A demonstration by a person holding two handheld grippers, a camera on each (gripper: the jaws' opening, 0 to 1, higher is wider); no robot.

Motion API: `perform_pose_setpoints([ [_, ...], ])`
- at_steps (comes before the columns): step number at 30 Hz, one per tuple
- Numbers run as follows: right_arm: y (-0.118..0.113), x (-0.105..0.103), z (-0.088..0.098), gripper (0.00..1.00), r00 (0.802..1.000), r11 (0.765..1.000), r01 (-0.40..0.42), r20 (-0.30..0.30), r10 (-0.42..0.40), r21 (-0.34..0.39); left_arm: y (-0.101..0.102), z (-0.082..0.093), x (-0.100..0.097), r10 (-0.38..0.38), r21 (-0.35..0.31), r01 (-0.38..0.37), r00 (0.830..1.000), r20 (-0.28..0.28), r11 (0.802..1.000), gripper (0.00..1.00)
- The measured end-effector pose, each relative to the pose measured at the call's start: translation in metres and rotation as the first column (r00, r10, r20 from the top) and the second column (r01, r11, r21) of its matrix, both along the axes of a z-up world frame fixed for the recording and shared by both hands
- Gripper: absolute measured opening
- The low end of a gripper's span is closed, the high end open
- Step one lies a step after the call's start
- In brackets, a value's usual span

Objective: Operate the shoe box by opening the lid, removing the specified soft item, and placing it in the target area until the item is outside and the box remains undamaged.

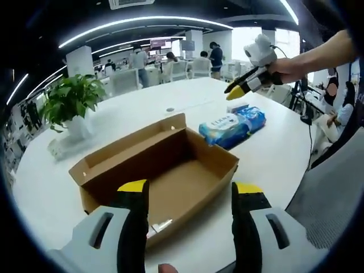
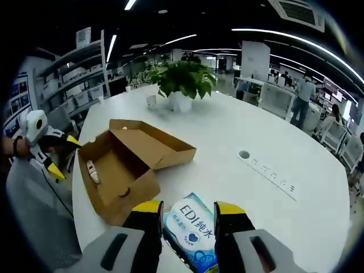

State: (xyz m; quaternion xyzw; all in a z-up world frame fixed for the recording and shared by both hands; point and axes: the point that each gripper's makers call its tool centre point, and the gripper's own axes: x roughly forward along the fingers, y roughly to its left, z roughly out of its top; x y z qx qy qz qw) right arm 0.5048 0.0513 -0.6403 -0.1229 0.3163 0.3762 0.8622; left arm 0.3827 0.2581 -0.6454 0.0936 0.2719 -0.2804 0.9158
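Note:
The brown cardboard shoe box [image 1: 182,170] lies open on the white table [image 1: 131,108], its lid [image 1: 131,145] folded back on the far side. My left gripper [image 1: 190,190] hovers open at the box's near wall. A small white item [image 1: 159,226] lies inside against that wall. A blue pack of wet wipes [image 1: 233,125] rests on the table to the right of the box. My right gripper [image 1: 236,91], held by a hand, hangs in the air above the pack. In the right gripper view, the right gripper [image 2: 189,209] is open over the pack [image 2: 190,233], with the box [image 2: 114,170] and left gripper [image 2: 63,156] at left.
A potted green plant [image 1: 71,99] stands at the table's far side [image 2: 182,79]. A socket strip [image 2: 273,173] and a round grommet [image 2: 244,154] are set into the tabletop. A mesh chair back [image 1: 335,187] is close by. People and chairs fill the office behind.

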Motion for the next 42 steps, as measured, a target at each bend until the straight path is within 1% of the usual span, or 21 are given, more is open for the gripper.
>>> perform_pose_setpoints([
  [3, 0.017, -0.011, 0.005, 0.33, 1.0, 1.0, -0.001, 0.015, 0.001, 0.028, -0.002, 0.001, 0.0, -0.004, -0.008, 0.004, 1.0, 0.001, 1.0, 0.58],
  [7, 0.039, -0.031, 0.004, 0.34, 1.0, 0.999, -0.01, 0.022, 0.009, 0.046, -0.004, 0.002, 0.0, -0.007, -0.024, 0.007, 1.0, -0.001, 1.0, 0.58],
  [8, 0.046, -0.037, 0.005, 0.34, 1.0, 0.998, -0.011, 0.026, 0.01, 0.063, -0.005, 0.003, 0.0, -0.009, -0.025, 0.009, 1.0, -0.001, 1.0, 0.58],
  [13, 0.063, -0.058, 0.002, 0.35, 0.999, 0.996, -0.019, 0.027, 0.017, 0.086, -0.007, 0.004, 0.0, -0.008, -0.039, 0.008, 1.0, -0.001, 0.999, 0.57],
  [18, 0.074, -0.066, -0.001, 0.35, 1.0, 0.994, -0.007, 0.02, 0.005, 0.105, -0.01, 0.005, -0.001, -0.016, -0.048, 0.016, 1.0, -0.002, 0.999, 0.57],
  [25, 0.086, -0.075, -0.003, 0.35, 1.0, 0.991, 0.0, 0.019, -0.003, 0.134, -0.013, 0.005, -0.001, -0.026, -0.041, 0.027, 1.0, 0.002, 0.999, 0.57],
  [32, 0.094, -0.091, -0.02, 0.35, 1.0, 0.989, 0.009, -0.004, -0.009, 0.15, -0.011, 0.005, 0.0, -0.015, -0.055, 0.015, 1.0, -0.003, 0.998, 0.57],
  [36, 0.096, -0.102, -0.025, 0.35, 1.0, 0.987, 0.013, -0.015, -0.011, 0.158, -0.012, 0.004, -0.001, -0.021, -0.053, 0.02, 1.0, -0.006, 0.998, 0.57],
  [38, 0.096, -0.102, -0.032, 0.35, 1.0, 0.987, 0.011, -0.019, -0.008, 0.16, -0.013, 0.004, -0.001, -0.023, -0.051, 0.023, 1.0, -0.006, 0.998, 0.57],
  [41, 0.096, -0.114, -0.031, 0.35, 1.0, 0.987, 0.011, -0.023, -0.007, 0.16, -0.014, 0.004, -0.001, -0.027, -0.051, 0.027, 1.0, -0.006, 0.998, 0.57],
  [42, 0.095, -0.114, -0.032, 0.35, 1.0, 0.987, 0.014, -0.025, -0.01, 0.162, -0.014, 0.004, -0.001, -0.027, -0.051, 0.027, 1.0, -0.006, 0.998, 0.57],
])
